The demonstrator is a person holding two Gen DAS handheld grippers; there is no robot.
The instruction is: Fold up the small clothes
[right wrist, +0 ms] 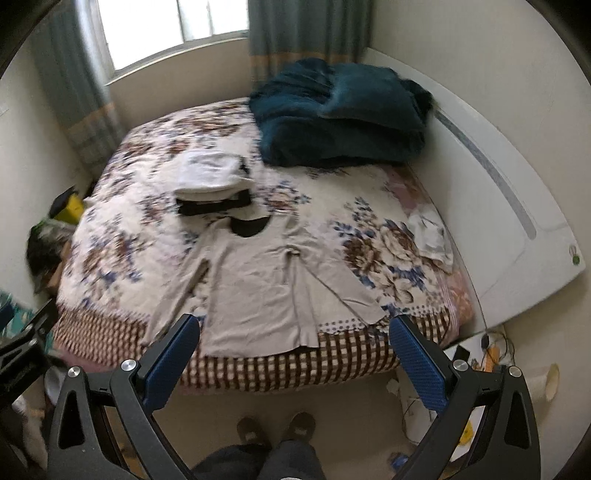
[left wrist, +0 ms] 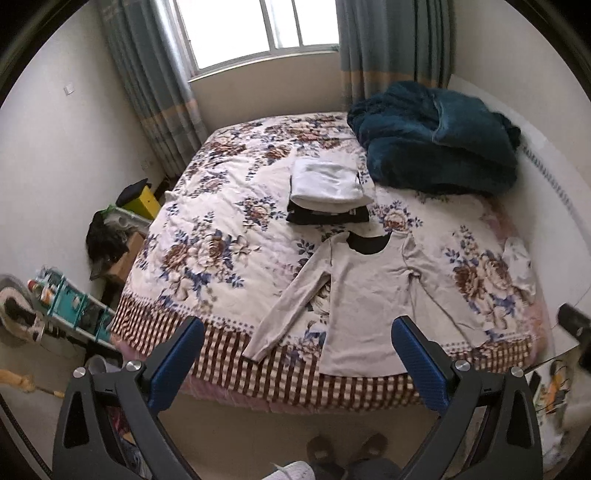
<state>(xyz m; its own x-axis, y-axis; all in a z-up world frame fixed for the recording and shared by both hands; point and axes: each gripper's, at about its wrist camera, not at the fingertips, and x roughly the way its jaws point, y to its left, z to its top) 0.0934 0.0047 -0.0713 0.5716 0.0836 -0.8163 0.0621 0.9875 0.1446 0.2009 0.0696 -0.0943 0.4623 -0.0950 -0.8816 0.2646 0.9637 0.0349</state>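
A beige long-sleeved top [left wrist: 365, 295] lies spread flat and face up on the near half of the bed [left wrist: 221, 236], its hem at the bed's checked front edge and its dark-lined neckline pointing toward the window [left wrist: 258, 29]. One sleeve stretches out diagonally toward the near left corner; the other lies angled along the body on the right side, as the right wrist view shows more plainly [right wrist: 258, 280]. Just beyond the neckline sits a stack of folded clothes [left wrist: 327, 192], white pieces on top of a black one, the bottom edge of the stack close to the collar. A small crumpled white garment [left wrist: 521, 266] rests near the bed's right edge, well apart from the top. A heaped teal blanket [left wrist: 436, 147] fills the far right corner against the white headboard [right wrist: 498, 206].

The left claw [left wrist: 298, 339] hangs above the near edge of the bed with its blue-padded fingers [left wrist: 177, 358] spread wide, holding nothing. The right claw [right wrist: 294, 338] is likewise wide apart and empty, above the top's hem. Below both, on the floor, stand the person's slippered feet [right wrist: 277, 428].
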